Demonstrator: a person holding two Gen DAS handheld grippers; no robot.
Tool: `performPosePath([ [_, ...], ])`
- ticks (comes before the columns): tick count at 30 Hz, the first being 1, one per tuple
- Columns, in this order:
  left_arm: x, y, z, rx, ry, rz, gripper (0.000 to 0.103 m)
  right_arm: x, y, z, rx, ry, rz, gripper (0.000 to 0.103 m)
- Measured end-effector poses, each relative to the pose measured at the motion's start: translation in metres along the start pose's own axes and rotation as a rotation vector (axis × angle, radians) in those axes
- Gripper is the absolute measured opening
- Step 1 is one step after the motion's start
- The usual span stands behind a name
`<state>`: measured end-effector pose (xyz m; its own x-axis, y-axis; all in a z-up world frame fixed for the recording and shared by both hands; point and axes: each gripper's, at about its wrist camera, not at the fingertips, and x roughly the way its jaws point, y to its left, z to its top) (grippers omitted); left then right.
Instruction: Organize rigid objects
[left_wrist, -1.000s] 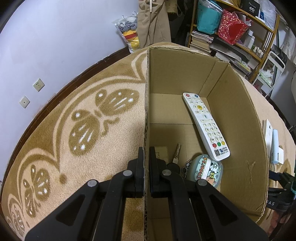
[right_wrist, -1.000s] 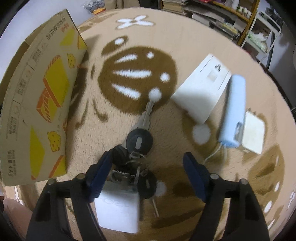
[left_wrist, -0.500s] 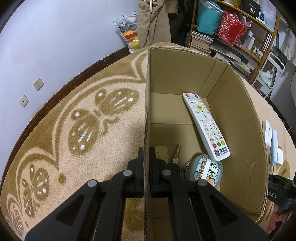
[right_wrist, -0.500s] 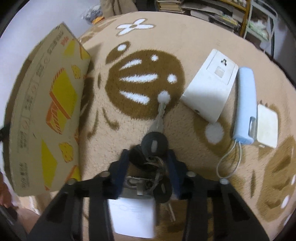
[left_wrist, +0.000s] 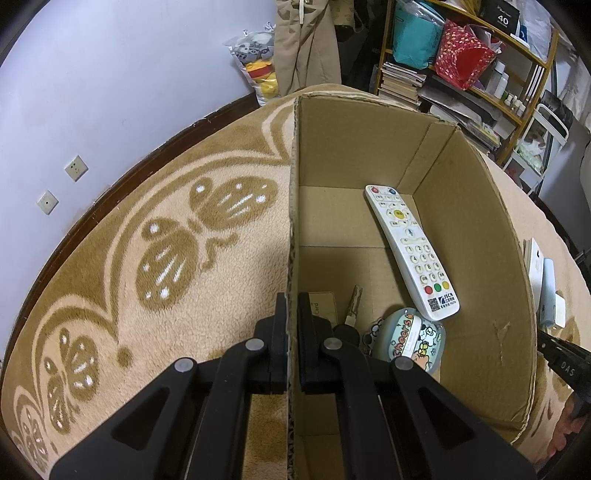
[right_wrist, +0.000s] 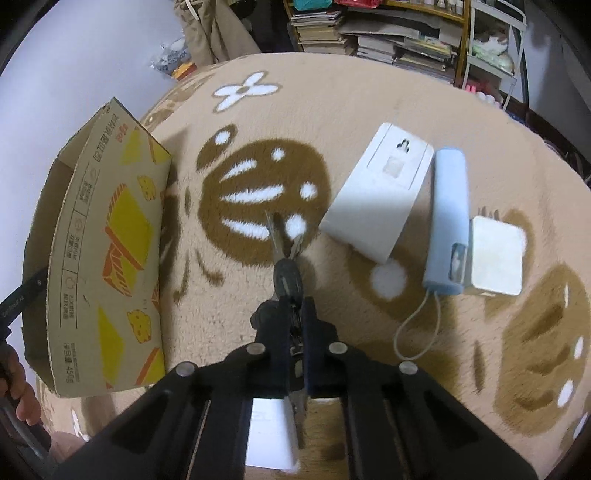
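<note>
While the cardboard box (left_wrist: 461, 206) is steadied on the rug (left_wrist: 147, 258), its left wall is pinched between the closed jaws of the left gripper (left_wrist: 291, 314). Inside the box, a white remote (left_wrist: 410, 251) is leaned against the right wall, with a cartoon-printed pouch (left_wrist: 410, 339), a key (left_wrist: 352, 306) and a card at the near end. On the rug to the right of the box, a white box (right_wrist: 380, 199), a pale blue power bank (right_wrist: 447, 218) and a white charger (right_wrist: 495, 254) are left lying close together. The bunch of keys (right_wrist: 286, 273) is clamped in the right gripper (right_wrist: 295, 314), whose jaws have just been closing onto it; a white tag is seen hanging below.

Risk, as judged: only part of the bunch is gripped, so loose keys may swing, slip out, or catch the box rim during transfer. The deep pile could also hide a dropped key.

Room: lilac wall with two sockets, dark skirting, cluttered shelving at the far edge.
</note>
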<state>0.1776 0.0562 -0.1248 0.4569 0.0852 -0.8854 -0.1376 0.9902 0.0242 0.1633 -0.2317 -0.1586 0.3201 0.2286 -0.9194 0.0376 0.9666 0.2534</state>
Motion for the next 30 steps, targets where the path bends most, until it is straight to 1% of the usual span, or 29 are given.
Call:
performPosePath([
  [5,0.0,0.0,0.0,-0.002,0.0,0.001,0.003,-0.01,-0.005,0.001,0.011,-0.022,0.059,0.006],
  [12,0.0,0.0,0.001,-0.005,0.002,-0.003,0.003,-0.017,-0.005,0.011,0.015,-0.041,0.138,0.006],
  [16,0.0,0.001,0.001,-0.007,0.001,-0.005,0.003,-0.025,-0.002,0.011,0.007,-0.054,0.146,0.006],
  [18,0.0,0.002,0.001,-0.009,0.001,-0.007,0.003,-0.033,0.001,0.013,0.001,-0.079,0.147,0.006],
  [25,0.001,0.003,0.001,-0.016,0.002,-0.011,0.003,-0.069,0.025,0.026,-0.062,-0.14,0.165,0.006],
  [30,0.002,0.004,0.002,-0.03,0.009,-0.015,0.003,-0.096,0.056,0.04,-0.111,-0.203,0.213,0.006],
])
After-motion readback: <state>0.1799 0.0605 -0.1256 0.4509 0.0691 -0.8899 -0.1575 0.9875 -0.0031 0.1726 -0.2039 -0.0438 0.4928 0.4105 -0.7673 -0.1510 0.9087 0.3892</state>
